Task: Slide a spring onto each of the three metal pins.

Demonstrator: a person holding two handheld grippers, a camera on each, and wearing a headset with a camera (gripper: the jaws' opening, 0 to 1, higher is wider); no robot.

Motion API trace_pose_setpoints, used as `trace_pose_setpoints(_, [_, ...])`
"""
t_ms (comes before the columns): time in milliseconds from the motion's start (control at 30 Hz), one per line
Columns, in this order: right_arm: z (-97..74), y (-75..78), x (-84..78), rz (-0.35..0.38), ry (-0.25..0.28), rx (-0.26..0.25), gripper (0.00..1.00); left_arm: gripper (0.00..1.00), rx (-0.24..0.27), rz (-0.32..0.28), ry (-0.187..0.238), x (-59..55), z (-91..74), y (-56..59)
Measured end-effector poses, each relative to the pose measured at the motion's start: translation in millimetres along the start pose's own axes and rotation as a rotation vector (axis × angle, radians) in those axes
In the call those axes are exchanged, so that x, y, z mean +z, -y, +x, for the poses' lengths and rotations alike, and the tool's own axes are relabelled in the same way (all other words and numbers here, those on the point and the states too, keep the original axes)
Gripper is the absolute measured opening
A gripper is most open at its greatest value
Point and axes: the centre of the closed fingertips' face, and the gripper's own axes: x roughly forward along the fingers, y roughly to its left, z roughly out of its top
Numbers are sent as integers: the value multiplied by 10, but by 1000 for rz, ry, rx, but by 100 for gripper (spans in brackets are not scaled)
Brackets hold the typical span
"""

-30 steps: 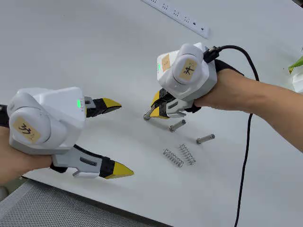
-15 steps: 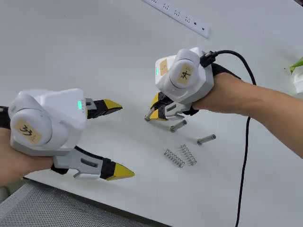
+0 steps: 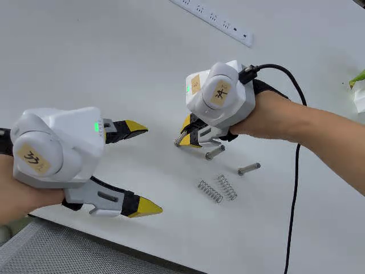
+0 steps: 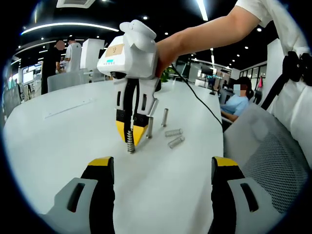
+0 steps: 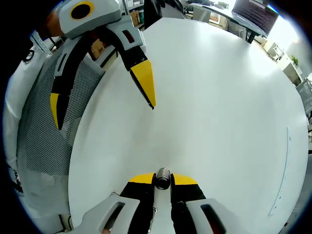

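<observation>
- The right gripper [image 3: 187,138] is clenching a spring [image 4: 130,145], whose lower end is touching the table [image 3: 102,63].
- The left gripper [image 3: 153,170] is hovering nearby with its jaws released.
- Keeping the spring in line with the nearest loose pin [image 3: 214,152] is probably helping it slide on.
</observation>
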Motion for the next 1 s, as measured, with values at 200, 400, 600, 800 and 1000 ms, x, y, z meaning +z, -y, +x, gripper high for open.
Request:
trace_pose_setpoints(200, [13,20,-7,12,5,-2,11,81,2,2,-1,5,1,-7])
trace_pose_setpoints(400, [-13,32,-3,24,20,-10,14,81,0,6,-7,3,1,1])
trace_pose_setpoints(600, [-91,36,3,45,45,-26,18,81,1,10,-9,18,-5,2])
trace_pose_setpoints(800, [-224,32,24,71,85,-54,22,81,-2,21,-15,39,-15,11])
trace_pose_setpoints(1000, [-371,-2,19,102,128,-85,27,82,-7,26,-22,60,-17,17])
